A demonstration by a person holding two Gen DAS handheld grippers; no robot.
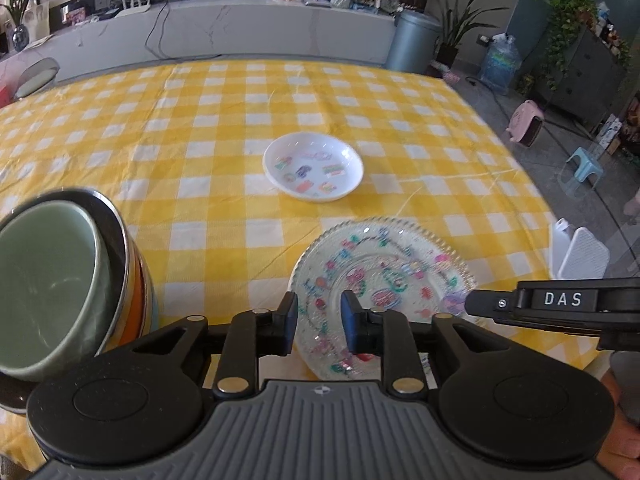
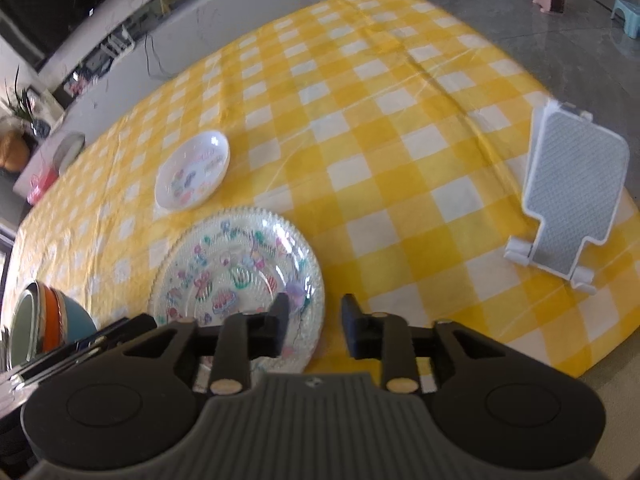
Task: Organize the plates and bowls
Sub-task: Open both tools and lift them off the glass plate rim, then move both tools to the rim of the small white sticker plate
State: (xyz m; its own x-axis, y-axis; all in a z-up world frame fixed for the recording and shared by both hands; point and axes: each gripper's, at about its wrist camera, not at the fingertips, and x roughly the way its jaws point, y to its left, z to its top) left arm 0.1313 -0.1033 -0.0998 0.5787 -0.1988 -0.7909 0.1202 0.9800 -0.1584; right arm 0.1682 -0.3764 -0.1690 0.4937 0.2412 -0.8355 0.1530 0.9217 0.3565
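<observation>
On table: glass plate [image 1: 384, 280], white dish [image 1: 313, 167] beyond, stacked bowls [image 1: 72, 292] left, phone stand [image 2: 572, 196] right.
Left tongs [image 1: 319, 320]: apart, angled down over plate rim, empty.
Right tongs [image 2: 314, 322]: apart, empty.

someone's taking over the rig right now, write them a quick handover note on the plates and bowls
Left gripper: open, holding nothing, fingers over the near edge of the glass plate.
Right gripper: open, holding nothing, at that plate's right rim.
Things: glass plate flat on the checked tablecloth; small white plate beyond it, apart; stack of bowls tilted at the left.
Done: bowls nested.
Left: the two plates are not yet stacked; probably set the white plate on the glass one.
</observation>
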